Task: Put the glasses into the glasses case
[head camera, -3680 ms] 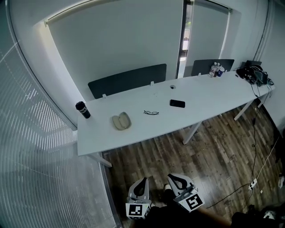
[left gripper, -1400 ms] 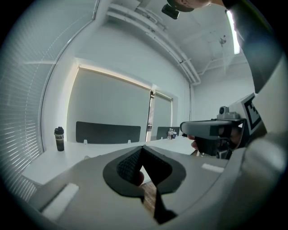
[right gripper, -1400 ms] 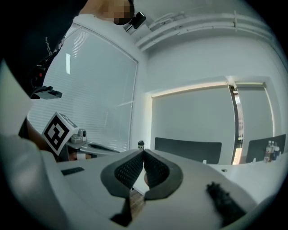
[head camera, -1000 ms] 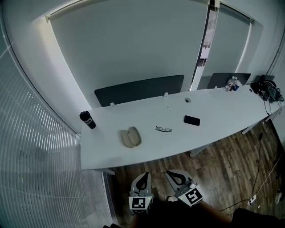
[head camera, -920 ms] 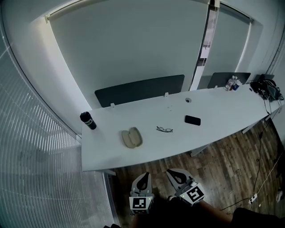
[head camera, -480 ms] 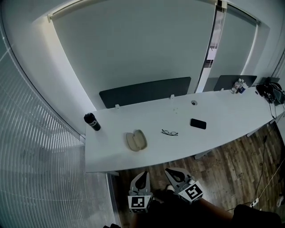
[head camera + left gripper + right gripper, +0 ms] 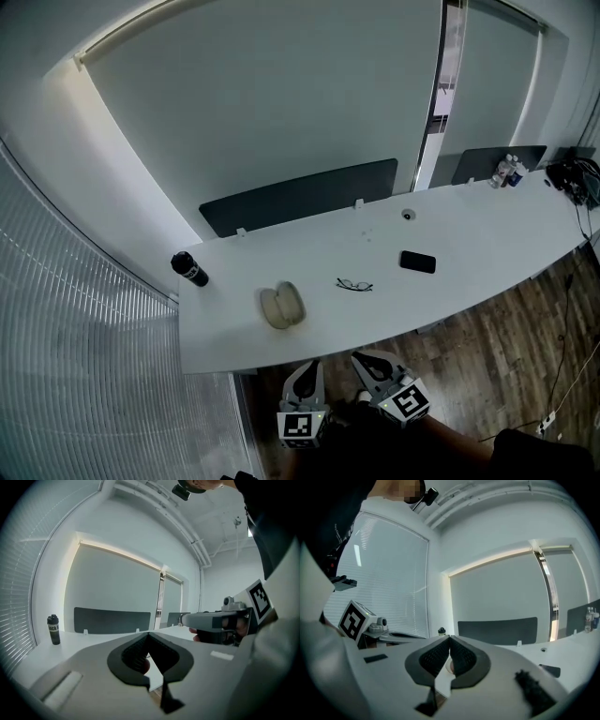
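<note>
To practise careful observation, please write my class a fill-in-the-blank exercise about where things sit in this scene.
The glasses lie between the glasses case and the black ____.
In the head view, the bottle stands near the ____ end of the table.
The left tongs and right tongs are both ____, holding nothing.
Missing words: phone; left; shut.

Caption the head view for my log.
Left gripper and right gripper, both shut, short of a table bearing glasses between a glasses case and a phone.
</note>
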`<state>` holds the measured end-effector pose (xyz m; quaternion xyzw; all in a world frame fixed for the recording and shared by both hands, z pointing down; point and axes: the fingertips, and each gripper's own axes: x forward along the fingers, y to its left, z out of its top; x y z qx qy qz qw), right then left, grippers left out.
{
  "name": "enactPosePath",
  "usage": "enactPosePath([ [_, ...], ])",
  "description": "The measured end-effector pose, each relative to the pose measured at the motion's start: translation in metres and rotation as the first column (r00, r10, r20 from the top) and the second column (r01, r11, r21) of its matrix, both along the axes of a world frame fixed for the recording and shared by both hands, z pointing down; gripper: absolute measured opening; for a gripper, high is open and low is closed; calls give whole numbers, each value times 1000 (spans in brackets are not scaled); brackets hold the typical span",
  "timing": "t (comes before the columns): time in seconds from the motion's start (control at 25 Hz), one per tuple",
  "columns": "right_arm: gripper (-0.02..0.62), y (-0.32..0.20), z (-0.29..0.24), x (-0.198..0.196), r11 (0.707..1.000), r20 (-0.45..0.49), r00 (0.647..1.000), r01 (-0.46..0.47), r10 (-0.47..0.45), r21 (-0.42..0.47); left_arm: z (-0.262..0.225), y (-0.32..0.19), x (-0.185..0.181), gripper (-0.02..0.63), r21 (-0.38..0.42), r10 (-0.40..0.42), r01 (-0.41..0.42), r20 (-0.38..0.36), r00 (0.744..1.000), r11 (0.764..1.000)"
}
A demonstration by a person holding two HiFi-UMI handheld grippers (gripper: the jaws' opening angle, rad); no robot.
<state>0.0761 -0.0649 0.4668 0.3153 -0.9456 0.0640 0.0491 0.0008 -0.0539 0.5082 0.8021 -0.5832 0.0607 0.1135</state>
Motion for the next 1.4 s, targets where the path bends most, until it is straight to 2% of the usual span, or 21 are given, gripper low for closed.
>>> enactPosePath([
  [0.28,8,-20,12,34,1000,9,1000,-3,3,-6,5,-19,35,8,-11,20,-20,-3,1000,1000],
  [0.44,8,-36,19,50,1000,-2,1000,-14,14,-15,0,-25,50,8,-11,31,-30,47,998,999],
  [0.56,8,-49,15,55,1000,-13,1000,-17,17,-13,-3,-27,56,8,-6,18,-18,13,1000,1000],
  [0.68,8,-59,13,55,1000,-20,1000,-24,24,-19,10,-38,41,8,-40,-8,8,-2,1000,999],
  [0.76,8,-67,13,49,999,-31,999,-27,26,-25,16,-51,28,8,-53,-10,10,15,1000,999],
  [0.84,8,-72,13,41,1000,-45,999,-11,11,-11,11,-64,18,8,-38,-4,5,28,1000,999],
  [1.0,8,-85,17,22,1000,-77,997,3,-3,-6,14,-82,8,8,-52,7,-8,-4,1000,999],
  [1.4,8,-129,20,-7,998,-129,989,-70,69,-2,4,-116,-28,8,-18,51,-52,-43,998,998],
])
